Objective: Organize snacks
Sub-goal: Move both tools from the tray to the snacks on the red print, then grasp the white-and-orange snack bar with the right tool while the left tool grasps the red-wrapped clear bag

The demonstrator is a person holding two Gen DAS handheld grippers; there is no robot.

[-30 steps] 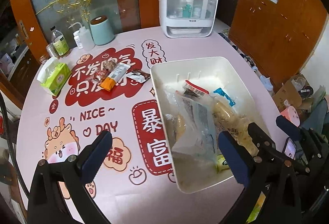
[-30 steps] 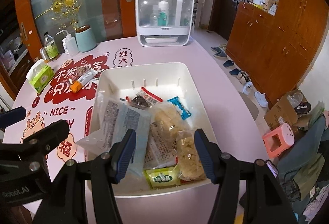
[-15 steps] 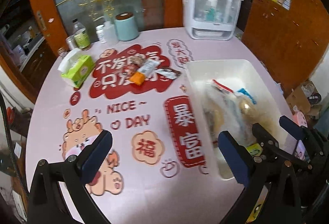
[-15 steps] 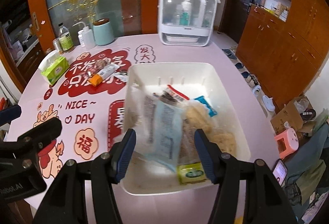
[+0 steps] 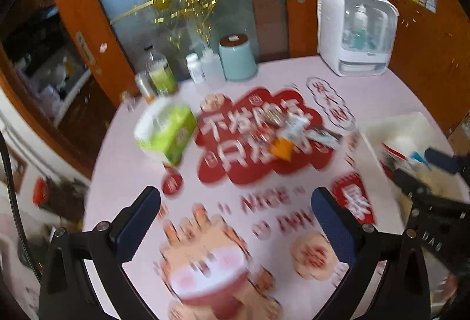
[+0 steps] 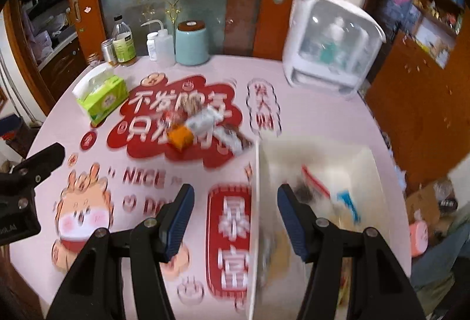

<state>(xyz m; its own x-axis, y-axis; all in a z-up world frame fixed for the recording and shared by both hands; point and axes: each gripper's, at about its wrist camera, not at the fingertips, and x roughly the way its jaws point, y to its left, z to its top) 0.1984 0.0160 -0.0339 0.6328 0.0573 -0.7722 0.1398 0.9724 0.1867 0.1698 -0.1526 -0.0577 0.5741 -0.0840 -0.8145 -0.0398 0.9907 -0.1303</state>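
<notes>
Your left gripper (image 5: 235, 210) hangs above the pink desk (image 5: 123, 173) with its jaws spread wide and nothing between them; below it lies the cartoon print of the desk cover. Your right gripper (image 6: 235, 210) is likewise empty, jaws spread, straddling the left wall of the white bin (image 6: 255, 202), which stands at the right side of the desk. Inside the bin lie several snack packets (image 6: 329, 196), blurred; a red-edged one and a blue one can be told apart, the rest cannot. A small pile of loose snacks (image 6: 202, 126) rests on the red cloud-shaped print at mid-desk, well apart from both grippers: an orange-ended packet (image 6: 180, 136), a pale wrapper across it, and a dark bar nearest the bin's far corner. In the left wrist view the same pile (image 5: 290, 135) appears smeared by motion. A green tissue pack (image 6: 101, 95) lies left of the pile. Along the far edge stand a bottle with a green label (image 6: 123, 42), a white squeeze bottle (image 6: 163, 45), a teal canister (image 6: 191, 42) and a white cabinet with a clear door (image 6: 332, 47).
</notes>
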